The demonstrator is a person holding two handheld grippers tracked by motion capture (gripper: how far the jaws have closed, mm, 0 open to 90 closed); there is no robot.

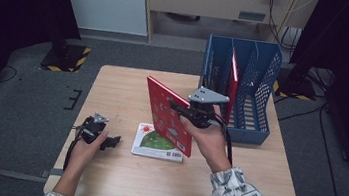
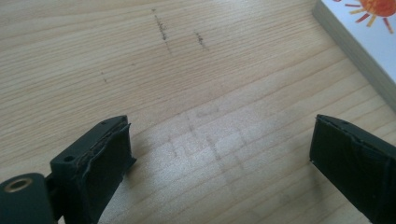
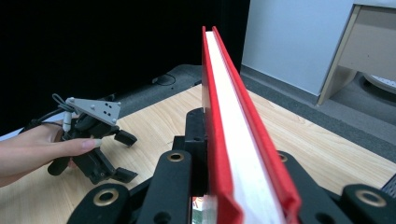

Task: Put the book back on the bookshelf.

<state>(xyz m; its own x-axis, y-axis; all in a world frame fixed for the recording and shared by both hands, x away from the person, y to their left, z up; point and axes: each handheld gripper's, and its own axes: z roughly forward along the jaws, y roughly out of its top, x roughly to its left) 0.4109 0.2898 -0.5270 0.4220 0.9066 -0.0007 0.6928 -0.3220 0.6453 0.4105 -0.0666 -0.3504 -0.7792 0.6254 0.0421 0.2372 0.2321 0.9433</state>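
Edgewise, red book clamped between right gripper's jaws.

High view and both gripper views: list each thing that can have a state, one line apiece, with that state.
Right tongs: shut on the red book.
Red book: lifted off the table, held on edge, closed.
Left tongs: open, nothing between the jaws, low over the table.
White book: flat on the table, closed, untouched.
Blue file rack: upright on the table, one red book standing in it.
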